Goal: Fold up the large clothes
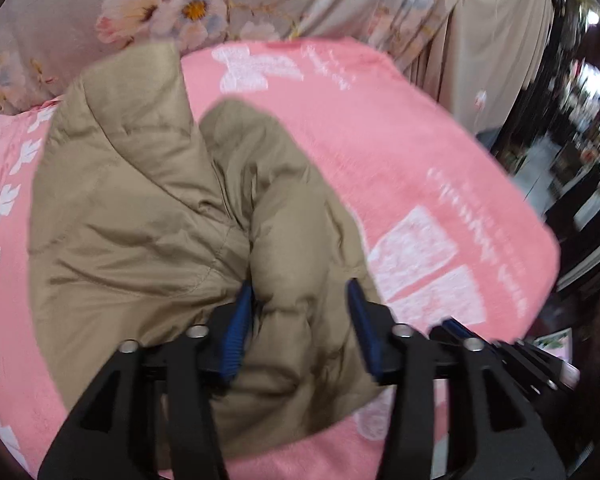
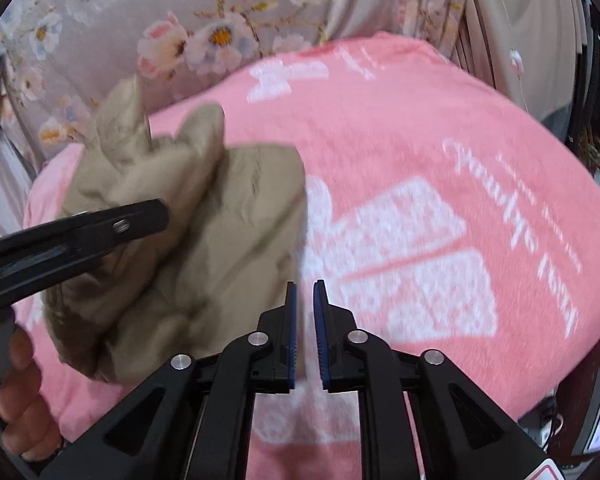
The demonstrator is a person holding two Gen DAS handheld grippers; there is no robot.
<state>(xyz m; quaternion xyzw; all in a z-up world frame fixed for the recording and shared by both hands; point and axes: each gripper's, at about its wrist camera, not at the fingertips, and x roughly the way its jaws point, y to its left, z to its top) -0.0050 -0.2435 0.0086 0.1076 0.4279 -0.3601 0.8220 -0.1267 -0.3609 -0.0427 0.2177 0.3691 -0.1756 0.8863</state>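
A tan puffer jacket point(image 1: 148, 220) lies bunched on a pink blanket point(image 1: 400, 152). My left gripper point(image 1: 300, 292) is open, its blue pads either side of a padded fold of the jacket, low over it. In the right wrist view the jacket point(image 2: 204, 240) lies left of centre on the pink blanket point(image 2: 420, 128). My right gripper point(image 2: 305, 286) is nearly shut with a narrow gap and holds nothing, just right of the jacket's edge. The left gripper's black body point(image 2: 80, 232) reaches in from the left over the jacket, held by a hand point(image 2: 20, 392).
A floral grey fabric point(image 1: 180, 4) and beige curtains point(image 1: 500, 40) stand behind the blanket. The blanket's right edge drops off toward a dark cluttered room point(image 1: 580, 152). White prints point(image 2: 400, 260) mark the blanket.
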